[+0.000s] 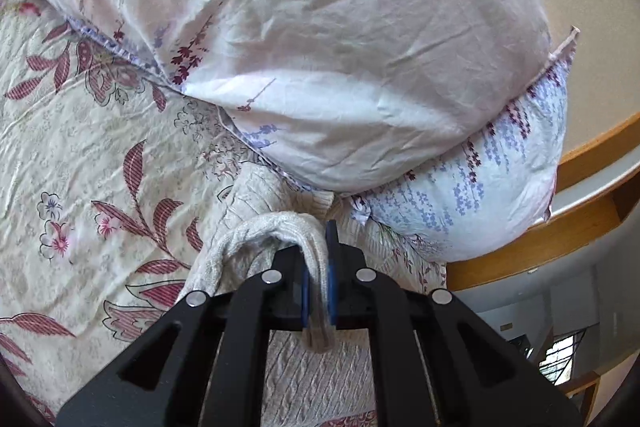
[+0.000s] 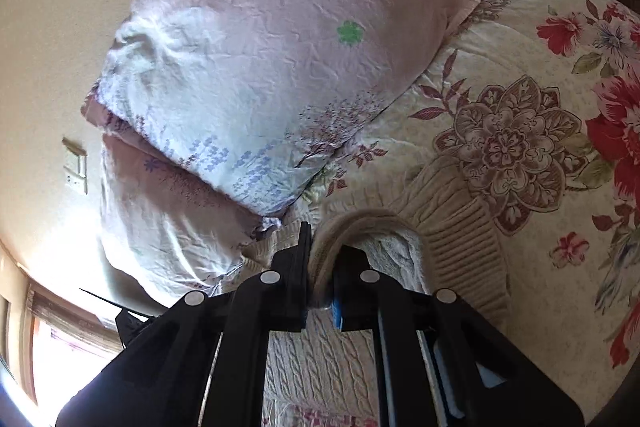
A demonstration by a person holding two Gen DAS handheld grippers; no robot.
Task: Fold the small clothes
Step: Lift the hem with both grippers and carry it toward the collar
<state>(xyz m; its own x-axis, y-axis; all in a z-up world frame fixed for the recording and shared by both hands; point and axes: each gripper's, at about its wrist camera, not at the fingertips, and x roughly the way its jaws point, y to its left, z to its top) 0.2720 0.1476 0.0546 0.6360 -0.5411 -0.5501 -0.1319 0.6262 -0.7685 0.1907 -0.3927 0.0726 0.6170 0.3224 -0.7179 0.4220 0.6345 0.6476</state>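
Observation:
A cream cable-knit sweater [image 1: 312,379] lies on a floral bedspread [image 1: 80,155]. In the left wrist view my left gripper [image 1: 319,267] is shut on a thick rolled edge of the sweater [image 1: 260,227], which loops up and to the left of the fingers. In the right wrist view my right gripper [image 2: 320,267] is shut on another bunched edge of the sweater [image 2: 360,223]; its ribbed hem [image 2: 464,239] spreads out to the right. The knit body [image 2: 320,367] hangs below the fingers in both views.
Two stacked pillows [image 1: 320,39] [image 2: 256,59] with purple flower print lie just beyond the sweater. A wooden bed frame [image 1: 560,239] and a beige wall [image 2: 44,67] with a switch plate [image 2: 76,167] stand behind. A window [image 2: 68,355] glows at lower left.

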